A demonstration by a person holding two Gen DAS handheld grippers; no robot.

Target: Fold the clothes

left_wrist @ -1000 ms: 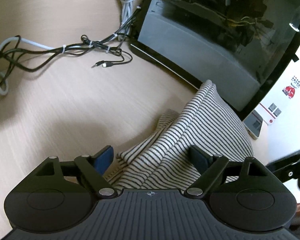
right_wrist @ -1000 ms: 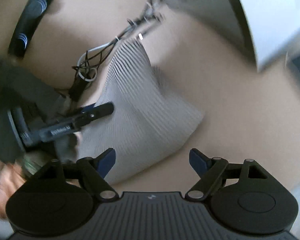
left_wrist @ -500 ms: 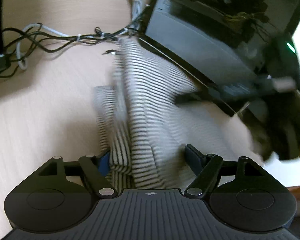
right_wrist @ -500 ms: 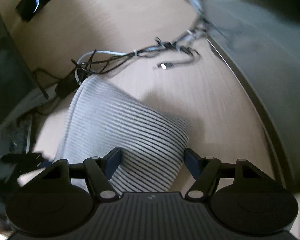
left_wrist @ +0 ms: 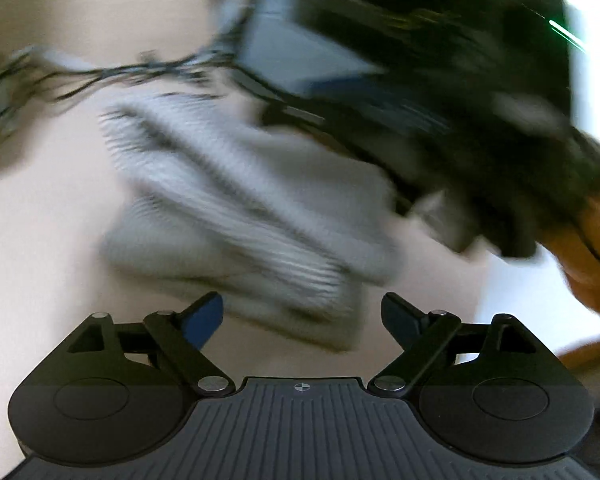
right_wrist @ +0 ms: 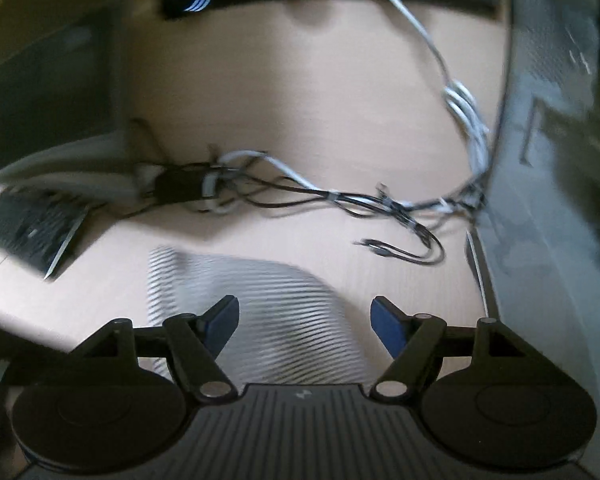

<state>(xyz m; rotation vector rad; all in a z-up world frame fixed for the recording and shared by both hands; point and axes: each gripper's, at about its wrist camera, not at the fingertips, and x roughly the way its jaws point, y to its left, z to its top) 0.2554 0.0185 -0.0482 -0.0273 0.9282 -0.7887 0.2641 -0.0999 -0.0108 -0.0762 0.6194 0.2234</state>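
Broadly, largest to smallest:

Bench [right_wrist: 320,92]: a pale wood-grain top that carries everything. Its middle lies bare, which gives the cloth room to be laid flat and turned over.

Computer case [right_wrist: 560,160]: a dark box along the right edge of the bench, its see-through side panel facing the cloth. It hems the working room in on that side.

Striped garment [left_wrist: 236,216]: a white knit with thin dark stripes, lying in the middle of the bench, just beside the case. It lies in a compact doubled heap, with one thick layer lapped slantwise over another and a blunt corner toward the left gripper. Both views are blurred, so I cannot make out sleeves, neck or hem, nor whether the edges line up. By my reading, it is partly gathered rather than a neat finished packet, though the blur leaves that open.

Right gripper [right_wrist: 305,320]: held low over the near edge of the garment, jaws spread wide with striped cloth showing between them and nothing pinched. The wide stance suits straddling a fold, or having just let one go.

Left gripper [left_wrist: 302,318]: likewise spread wide and empty, hovering just short of the garment's blunt corner.

Keyboard [right_wrist: 32,228]: dark, at the left edge of the bench, clear of the cloth.

Cables [right_wrist: 300,196]: a black and white tangle across the far part of the bench, running to the case, near the garment's far edge but apart from it.
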